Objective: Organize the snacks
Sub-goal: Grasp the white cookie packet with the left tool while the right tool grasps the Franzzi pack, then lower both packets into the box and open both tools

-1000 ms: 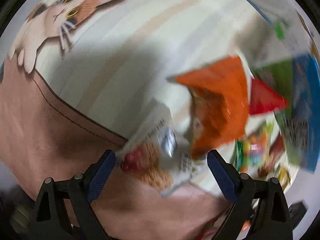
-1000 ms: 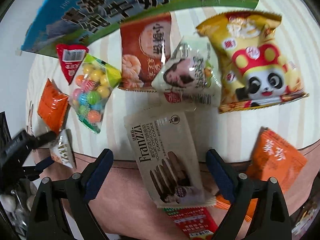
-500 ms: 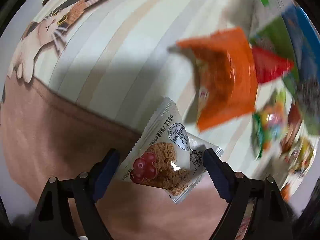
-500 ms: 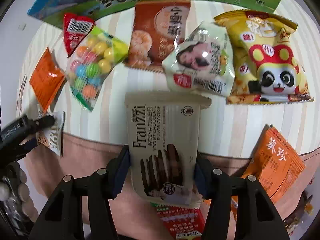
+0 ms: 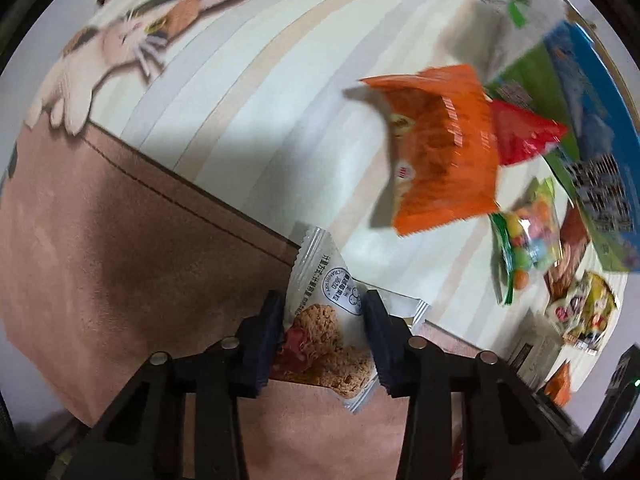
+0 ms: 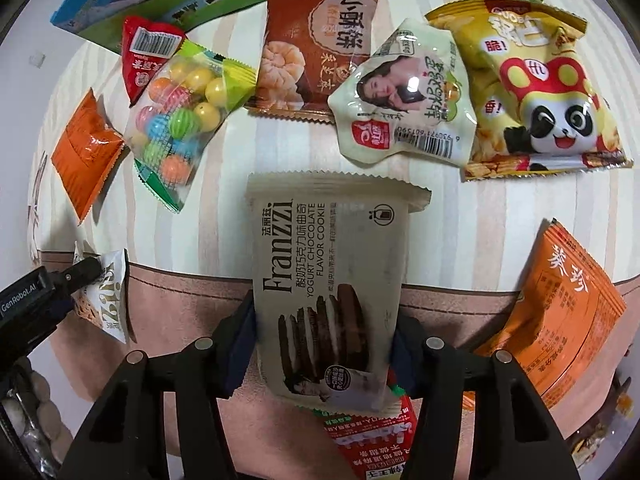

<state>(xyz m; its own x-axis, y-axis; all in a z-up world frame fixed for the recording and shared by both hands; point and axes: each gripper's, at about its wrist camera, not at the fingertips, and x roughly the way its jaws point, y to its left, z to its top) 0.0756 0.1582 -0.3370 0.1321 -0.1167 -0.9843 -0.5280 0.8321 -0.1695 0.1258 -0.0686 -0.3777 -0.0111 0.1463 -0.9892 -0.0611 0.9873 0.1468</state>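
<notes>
— Left gripper [image 5: 325, 330]: what is it doing?

— It sits low in the middle of the left wrist view, and its jaws have just been closing. They now pinch a small oat-and-cranberry cookie packet [image 5: 328, 312] by its sides, over the brown border of a cat-print mat [image 5: 120, 220]. An orange snack pouch [image 5: 440, 152] lies at the upper right; that side is blurred, so the red packet and candy bag beyond it are only roughly readable.

— And the right gripper [image 6: 324, 348]?

— Low in the middle of the right wrist view, it is clamped on a Franzzi yogurt chocolate cookie pack [image 6: 332, 280]. Both pads press the pack's long edges, and its top reaches onto the striped part of the mat. Above it, from left to right across the frame, lie a bag of coloured gumballs [image 6: 180, 120], a brown pastry packet [image 6: 316, 48] and a yellow panda crisps bag [image 6: 532, 92].
</notes>
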